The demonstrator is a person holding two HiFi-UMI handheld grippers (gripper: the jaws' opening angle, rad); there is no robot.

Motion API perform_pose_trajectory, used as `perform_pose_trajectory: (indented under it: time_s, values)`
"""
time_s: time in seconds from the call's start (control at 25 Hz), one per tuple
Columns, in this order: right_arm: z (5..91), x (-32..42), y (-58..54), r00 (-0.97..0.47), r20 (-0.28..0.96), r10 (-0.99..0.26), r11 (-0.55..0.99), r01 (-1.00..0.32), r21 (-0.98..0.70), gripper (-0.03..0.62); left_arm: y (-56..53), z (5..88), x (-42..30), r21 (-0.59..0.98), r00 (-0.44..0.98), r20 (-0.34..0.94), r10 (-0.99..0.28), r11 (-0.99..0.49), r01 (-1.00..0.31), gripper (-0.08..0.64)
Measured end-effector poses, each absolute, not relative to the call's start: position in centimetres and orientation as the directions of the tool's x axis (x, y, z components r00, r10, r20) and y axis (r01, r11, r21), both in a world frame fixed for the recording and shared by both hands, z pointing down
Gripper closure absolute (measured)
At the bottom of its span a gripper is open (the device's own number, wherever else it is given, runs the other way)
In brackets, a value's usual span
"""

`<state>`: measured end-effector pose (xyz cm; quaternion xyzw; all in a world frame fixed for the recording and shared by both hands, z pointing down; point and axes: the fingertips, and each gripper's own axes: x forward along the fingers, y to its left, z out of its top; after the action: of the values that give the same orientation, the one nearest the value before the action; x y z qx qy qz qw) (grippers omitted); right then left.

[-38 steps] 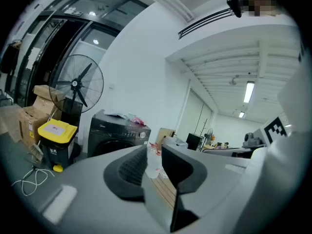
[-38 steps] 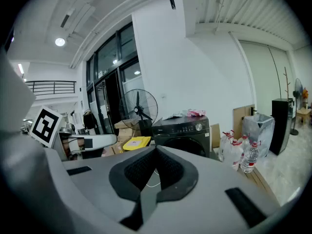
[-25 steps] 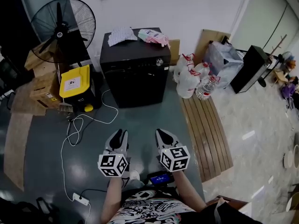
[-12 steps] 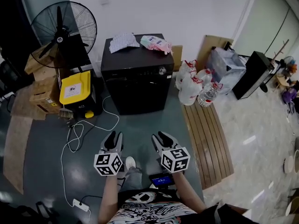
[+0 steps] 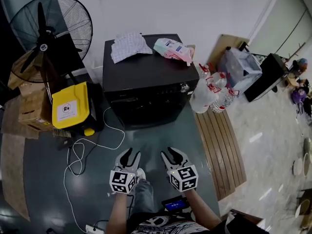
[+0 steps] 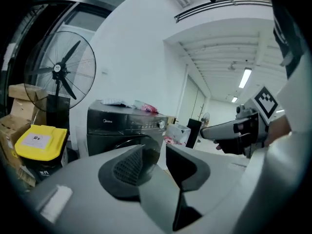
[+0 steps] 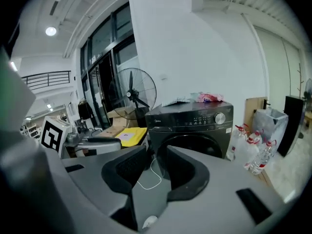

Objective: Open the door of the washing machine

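Head view puts the black washing machine [image 5: 146, 89] ahead of both pairs of fingers and well apart from them, its back near the white wall [image 5: 195, 9]. Its round door [image 7: 194, 147] is shut and dark, under a control strip with a silver knob [image 7: 220, 117] at the right end. A checked cloth [image 5: 127, 45] and a pink packet [image 5: 173, 49] lie on its top.

The left gripper [image 5: 131, 153] and right gripper [image 5: 171, 152] hang side by side. Each has its fingers partly apart and opening, with nothing between them.

A white cable [image 5: 92, 145] loops ahead and left of the left fingers, near a yellow bin [image 5: 70, 106] and a standing fan [image 5: 46, 33]. Water bottles [image 5: 209, 91] stand ahead and right of the right fingers, beside wooden slats [image 5: 219, 145]. Between fingers and door lies grey floor [image 5: 161, 135].

Right gripper view shows the whole door front-on. Left gripper view hides the door's lower part behind its own fingers [image 6: 127, 167] and catches the right gripper off to one side.
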<state>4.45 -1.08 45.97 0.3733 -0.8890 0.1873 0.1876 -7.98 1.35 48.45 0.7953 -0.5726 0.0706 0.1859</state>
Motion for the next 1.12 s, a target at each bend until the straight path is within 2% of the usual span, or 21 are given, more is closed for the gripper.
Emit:
perform_pose_trajectory:
  time_s: [0.24,0.48,0.92,1.12]
  values:
    - [51.3,-2.8,-8.5,-0.606,0.553,-0.572,0.649,-0.746,-0.147,0.454,-6.8,54.2,-13.5,0.191,0.373,0.39,-0.842,-0.323,-0.927,0.42]
    - [55.0,-5.6,-12.6,-0.571,0.601,-0.559,0.628,-0.765,-0.143,0.448,-11.9,59.5,-16.7,0.194,0.39,0.441,-0.808,-0.339,-0.921,0.417]
    - [59.4,-5.8,-17.0,-0.553,0.606,-0.572,0.53,-0.813,-0.241,0.442,-19.8,67.8,-20.4,0.141,0.37,0.509,-0.777,-0.349,-0.927,0.407]
    - [60.0,-5.4,-16.9,-0.553,0.601,-0.577,0.475,-0.826,-0.304,0.44,-22.7,69.8,-20.5,0.116,0.394,0.528,-0.752,-0.396,-0.911,0.367]
